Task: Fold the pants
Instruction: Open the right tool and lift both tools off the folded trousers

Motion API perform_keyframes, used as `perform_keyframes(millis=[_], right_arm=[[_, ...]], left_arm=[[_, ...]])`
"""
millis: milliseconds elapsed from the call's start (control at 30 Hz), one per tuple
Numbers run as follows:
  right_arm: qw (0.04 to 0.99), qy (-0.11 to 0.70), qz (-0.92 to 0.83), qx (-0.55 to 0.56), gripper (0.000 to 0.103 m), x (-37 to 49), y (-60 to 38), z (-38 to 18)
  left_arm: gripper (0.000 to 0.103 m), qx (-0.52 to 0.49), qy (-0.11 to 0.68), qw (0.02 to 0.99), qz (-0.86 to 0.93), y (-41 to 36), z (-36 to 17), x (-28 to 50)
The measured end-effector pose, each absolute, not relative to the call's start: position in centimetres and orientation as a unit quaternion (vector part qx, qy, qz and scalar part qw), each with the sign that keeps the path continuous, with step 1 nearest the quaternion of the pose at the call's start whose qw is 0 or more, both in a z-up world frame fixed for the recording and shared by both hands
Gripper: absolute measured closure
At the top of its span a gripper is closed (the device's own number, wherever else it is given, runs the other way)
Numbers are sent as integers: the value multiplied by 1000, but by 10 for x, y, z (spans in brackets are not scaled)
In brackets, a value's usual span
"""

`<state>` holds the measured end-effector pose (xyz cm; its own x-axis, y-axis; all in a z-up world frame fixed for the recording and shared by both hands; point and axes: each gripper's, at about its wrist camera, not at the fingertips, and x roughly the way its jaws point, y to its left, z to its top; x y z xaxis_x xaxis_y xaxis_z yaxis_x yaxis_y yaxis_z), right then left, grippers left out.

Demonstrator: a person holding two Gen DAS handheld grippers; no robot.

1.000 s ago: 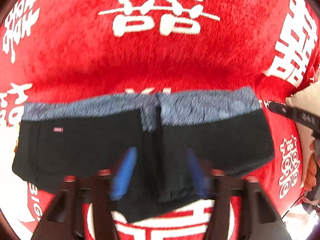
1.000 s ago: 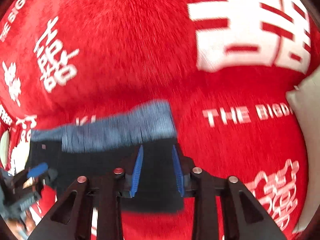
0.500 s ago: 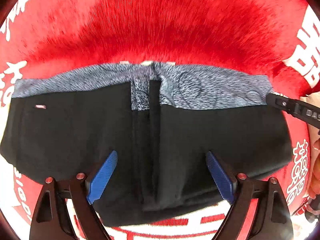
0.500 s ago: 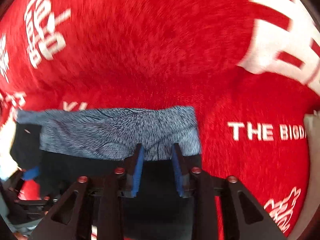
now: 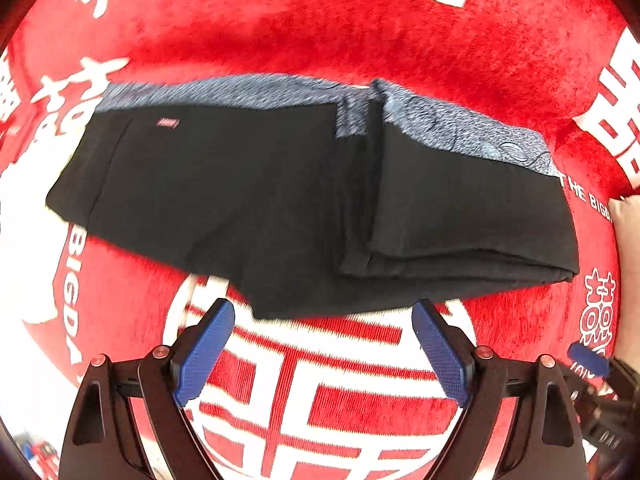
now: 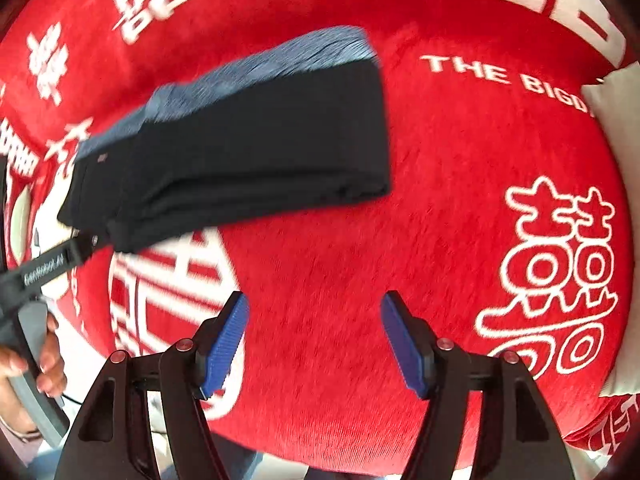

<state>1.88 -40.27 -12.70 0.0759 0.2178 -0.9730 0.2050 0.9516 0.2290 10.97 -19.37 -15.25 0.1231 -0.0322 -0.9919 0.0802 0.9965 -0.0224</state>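
1. Under our tongs lies a red plush cloth [image 5: 248,28] with white characters and lettering (little of the room shows beyond it).
2. A pale cushion [image 6: 616,112] sits far right of the right tongs.
3. The pants [image 5: 248,184], black with a grey-blue waistband [image 5: 460,128], lie folded ahead of the left tongs [image 5: 322,350], long axis crosswise, waistband on the far side.
4. Left tongs gape wide, holding nothing.
5. Right tongs [image 6: 314,338] also gape wide; the pants [image 6: 256,152] lie ahead to their left.

The red cloth [image 6: 460,184] reads "THE BIGD" among white double-happiness characters.
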Motion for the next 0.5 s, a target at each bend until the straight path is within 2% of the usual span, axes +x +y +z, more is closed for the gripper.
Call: perform_keyframes(millis=[267, 500], right_arm=[[718, 685, 55, 110, 30, 22, -365, -125], [728, 676, 32, 108, 30, 29, -337, -120]], left_arm=[[12, -24, 657, 753, -1, -166, -145, 84], [12, -26, 663, 748, -20, -128, -155, 93]])
